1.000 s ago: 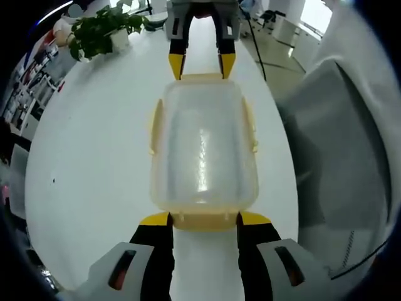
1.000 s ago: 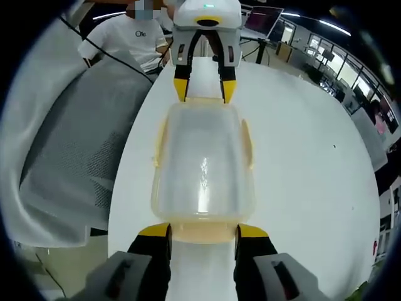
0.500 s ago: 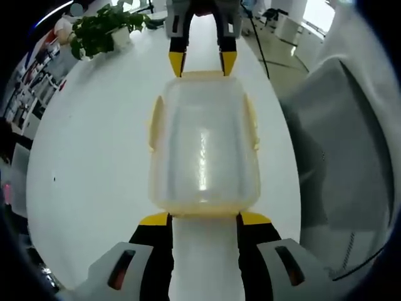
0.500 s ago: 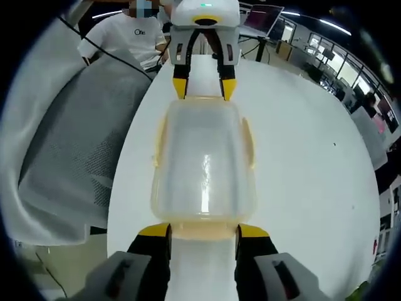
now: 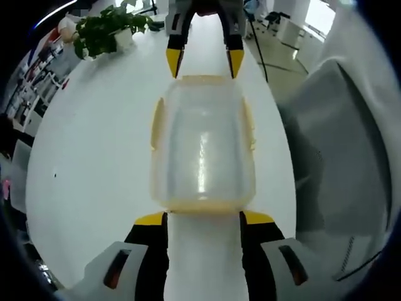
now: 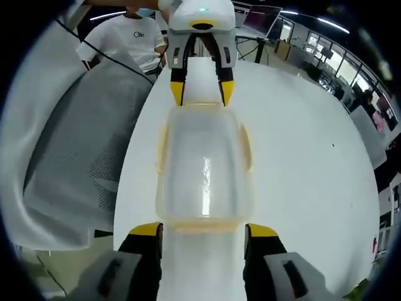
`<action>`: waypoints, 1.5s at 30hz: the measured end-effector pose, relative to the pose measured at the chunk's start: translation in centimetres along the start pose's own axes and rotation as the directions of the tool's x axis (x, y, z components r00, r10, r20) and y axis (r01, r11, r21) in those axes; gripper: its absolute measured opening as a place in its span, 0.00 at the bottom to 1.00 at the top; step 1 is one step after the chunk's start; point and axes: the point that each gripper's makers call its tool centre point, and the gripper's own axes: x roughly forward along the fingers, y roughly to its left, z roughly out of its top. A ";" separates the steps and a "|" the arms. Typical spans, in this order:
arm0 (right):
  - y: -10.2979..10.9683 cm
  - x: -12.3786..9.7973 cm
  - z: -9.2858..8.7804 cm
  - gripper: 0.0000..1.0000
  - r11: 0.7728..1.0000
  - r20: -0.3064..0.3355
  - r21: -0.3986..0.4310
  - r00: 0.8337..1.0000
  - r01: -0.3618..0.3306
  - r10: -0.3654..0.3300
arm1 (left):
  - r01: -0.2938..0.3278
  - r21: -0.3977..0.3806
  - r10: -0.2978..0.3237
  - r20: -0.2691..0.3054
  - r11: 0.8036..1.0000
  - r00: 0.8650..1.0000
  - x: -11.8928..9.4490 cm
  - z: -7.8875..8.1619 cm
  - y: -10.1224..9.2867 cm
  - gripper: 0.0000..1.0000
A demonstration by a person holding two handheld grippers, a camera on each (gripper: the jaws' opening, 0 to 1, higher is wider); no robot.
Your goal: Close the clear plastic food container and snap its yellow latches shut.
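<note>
The clear plastic food container (image 5: pixel 202 144) (image 6: pixel 203 166) lies lid-on on the white table (image 5: pixel 94 138), between the two grippers. Yellow latches (image 5: pixel 155 122) (image 6: pixel 245 147) run along its long sides. My left gripper (image 5: pixel 203 219) stands open just short of one end, its yellow fingertips (image 5: pixel 150 218) to either side of that end's corners. My right gripper (image 6: pixel 203 231) stands open at the opposite end, nothing between its fingers. Each gripper also appears across the box from the other: the right gripper (image 5: pixel 200 61) and the left gripper (image 6: pixel 197 93).
A potted green plant (image 5: pixel 103 31) stands at the table's far corner. A grey mesh office chair (image 5: pixel 338 157) (image 6: pixel 69 157) sits against the table's edge beside the container. A person in a white shirt (image 6: pixel 128 37) is behind it. Desks with monitors (image 6: pixel 263 19) fill the background.
The yellow end latches that stuck out flat between each gripper's tips now lie folded against the container. Both grippers have drawn back slightly and their jaws stand a little wider.
</note>
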 end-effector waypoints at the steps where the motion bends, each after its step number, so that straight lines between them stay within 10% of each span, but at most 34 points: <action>1: -0.1 -0.1 0.1 0.52 1.000 -0.001 0.012 1.000 0.010 -0.010 | -0.009 -0.010 0.009 0.009 1.000 1.000 -0.3 0.0 0.1 0.51; 10: -0.3 -1.5 2.1 0.58 0.941 0.121 0.337 0.990 0.033 -0.078 | 0.009 -0.310 0.043 0.161 0.951 0.986 -1.6 2.2 -0.2 0.71; 16: -0.4 -1.3 3.0 0.54 0.850 0.161 0.526 0.977 0.037 -0.142 | 0.061 -0.588 0.132 0.280 0.806 0.951 -1.9 3.4 0.7 0.68; 20: -0.9 -1.3 2.7 0.43 0.765 0.146 0.641 0.969 0.063 -0.201 | 0.013 -0.683 0.190 0.222 0.731 0.957 -1.5 1.8 1.1 0.65; 23: -0.9 -1.2 2.3 0.45 0.729 0.120 0.680 0.967 0.084 -0.223 | 0.053 -0.792 0.221 0.233 0.608 0.947 -1.3 1.6 1.1 0.63; 28: -1.0 -0.7 1.9 0.51 0.684 0.078 0.721 0.968 0.110 -0.238 | 0.023 -0.801 0.240 0.207 0.599 0.948 -0.9 1.3 0.8 0.62; 34: -0.5 0.0 2.1 0.46 0.631 0.072 0.771 0.973 0.086 -0.221 | 0.083 -0.897 0.265 0.215 0.434 0.940 -0.4 1.3 0.9 0.61; 45: -1.0 1.0 1.8 0.44 0.536 0.044 0.839 0.971 0.093 -0.237 | 0.086 -0.918 0.262 0.199 0.387 0.944 0.6 2.0 0.9 0.59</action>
